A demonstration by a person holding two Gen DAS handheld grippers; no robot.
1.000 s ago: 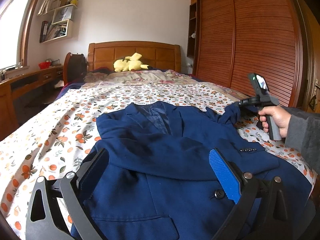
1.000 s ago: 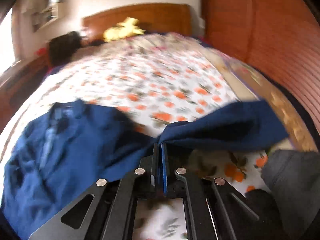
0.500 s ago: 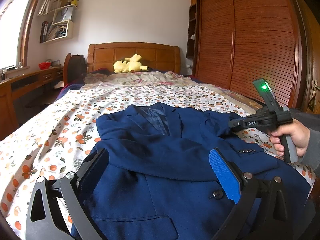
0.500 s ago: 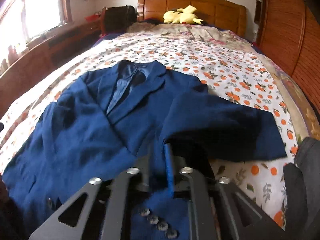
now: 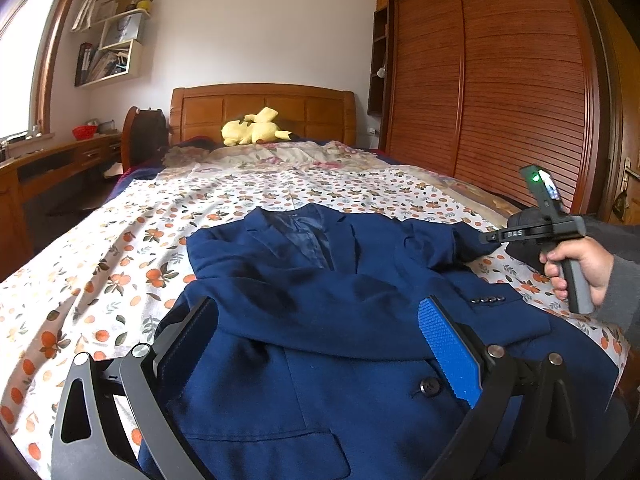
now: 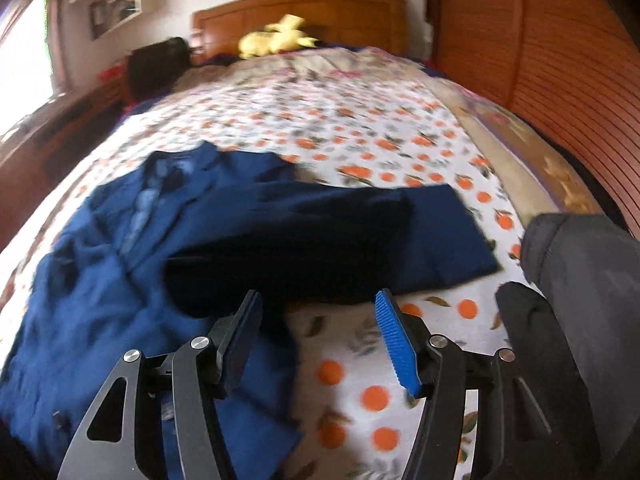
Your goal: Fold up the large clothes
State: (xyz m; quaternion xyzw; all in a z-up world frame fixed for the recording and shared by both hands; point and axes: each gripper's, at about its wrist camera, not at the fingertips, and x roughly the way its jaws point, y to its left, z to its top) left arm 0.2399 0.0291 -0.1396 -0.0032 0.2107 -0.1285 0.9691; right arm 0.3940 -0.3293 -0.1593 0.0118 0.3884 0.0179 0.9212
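Observation:
A navy blue suit jacket (image 5: 320, 280) lies front up on the bed, collar toward the headboard. One sleeve is folded across its chest, with the cuff buttons (image 5: 486, 300) at the right. My left gripper (image 5: 320, 344) hovers low over the jacket's lower front, open, with nothing pinched. A hand holds my right gripper (image 5: 486, 238) at the jacket's right shoulder. In the right wrist view the right gripper (image 6: 320, 336) has its jaws opening, with only sheet and a fabric edge below them. A flat fold of the jacket (image 6: 440, 232) lies just beyond its fingertips.
The bed wears a white sheet (image 5: 100, 280) printed with oranges. A yellow plush toy (image 5: 256, 132) sits by the wooden headboard. A slatted wardrobe (image 5: 500, 100) runs along the right of the bed, and a desk (image 5: 48, 168) stands at the left. The person's grey sleeve (image 6: 580, 280) is at the right edge.
The right gripper, shut on the jacket's right side a second ago, carried it inward, opened and let it go. It then drew back toward the bed's right edge. The left gripper stayed put.

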